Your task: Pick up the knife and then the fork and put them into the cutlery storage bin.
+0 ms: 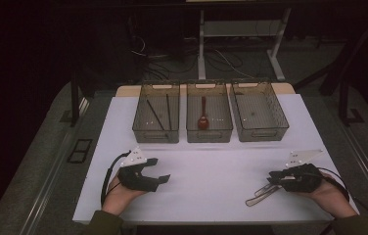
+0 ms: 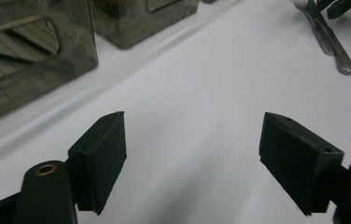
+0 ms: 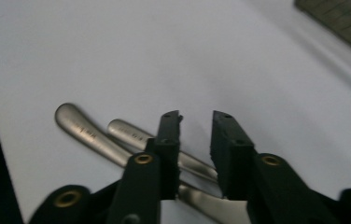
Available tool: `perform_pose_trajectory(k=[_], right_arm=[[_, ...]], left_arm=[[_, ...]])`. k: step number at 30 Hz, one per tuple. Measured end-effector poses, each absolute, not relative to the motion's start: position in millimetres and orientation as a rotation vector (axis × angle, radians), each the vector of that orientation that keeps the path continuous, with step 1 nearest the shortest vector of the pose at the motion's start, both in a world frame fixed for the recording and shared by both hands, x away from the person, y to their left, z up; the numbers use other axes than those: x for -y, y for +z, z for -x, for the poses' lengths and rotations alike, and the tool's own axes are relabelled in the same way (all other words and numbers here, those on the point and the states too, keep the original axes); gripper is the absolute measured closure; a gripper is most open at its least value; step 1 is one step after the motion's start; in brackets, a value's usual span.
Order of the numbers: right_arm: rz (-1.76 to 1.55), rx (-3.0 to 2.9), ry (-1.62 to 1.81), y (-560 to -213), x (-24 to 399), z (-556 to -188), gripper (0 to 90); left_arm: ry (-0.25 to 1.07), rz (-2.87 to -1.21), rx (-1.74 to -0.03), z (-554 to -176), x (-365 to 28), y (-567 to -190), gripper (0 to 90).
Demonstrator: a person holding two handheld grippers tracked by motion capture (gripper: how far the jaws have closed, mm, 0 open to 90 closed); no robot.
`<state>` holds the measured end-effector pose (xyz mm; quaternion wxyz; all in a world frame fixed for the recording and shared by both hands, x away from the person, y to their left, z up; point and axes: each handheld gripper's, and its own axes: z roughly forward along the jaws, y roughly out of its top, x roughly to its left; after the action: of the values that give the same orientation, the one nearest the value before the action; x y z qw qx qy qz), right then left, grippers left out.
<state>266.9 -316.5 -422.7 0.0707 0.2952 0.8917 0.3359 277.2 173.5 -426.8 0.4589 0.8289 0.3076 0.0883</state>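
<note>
Cutlery (image 1: 263,192) is what's being worked on here, a few metal handles lying in a loose bundle near the front right corner of the desk (image 1: 211,166). The right hand-held gripper (image 1: 272,177) is down over them, and in the right gripper view its jaws are narrowed around one handle (image 3: 194,164). There's a slim gap between the pads, though, and I can't tell if they're actually pinching it, so I'd call that a grab in progress rather than a done deal.

The left hand-held gripper (image 1: 161,171) sits near the front left corner, jaws spread wide with nothing between them, just bare desk.

Three bins line the far edge: left bin (image 1: 156,134) has chopsticks (image 1: 158,115), middle bin (image 1: 209,133) has a red spoon (image 1: 203,117), right bin (image 1: 259,131) looks empty. My guess is it's a sorting job. Next move needs a firm squeeze on just one piece, then a clean lift without dragging its neighbours.
</note>
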Motion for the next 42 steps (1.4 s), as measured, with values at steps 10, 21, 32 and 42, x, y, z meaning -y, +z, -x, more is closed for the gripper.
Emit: perform_pose_trajectory(k=[10, 21, 32, 42], right_arm=[[-0.833, -2.763, 0.973, -433, 310, -261, 88.9], [-0.771, -2.716, 0.962, -440, 302, -261, 89.1], [-0.770, -2.702, 0.985, -442, 294, -272, 89.0], [-0.700, -2.744, 1.022, -443, 270, -271, 89.0]], left_arm=[[0.200, -2.049, -0.747, -276, -168, -433, 8.9], [0.189, -2.064, -0.741, -276, -164, -436, 8.9], [0.183, -2.066, -0.740, -278, -163, -437, 8.9], [0.181, -2.064, -0.738, -278, -163, -437, 8.8]])
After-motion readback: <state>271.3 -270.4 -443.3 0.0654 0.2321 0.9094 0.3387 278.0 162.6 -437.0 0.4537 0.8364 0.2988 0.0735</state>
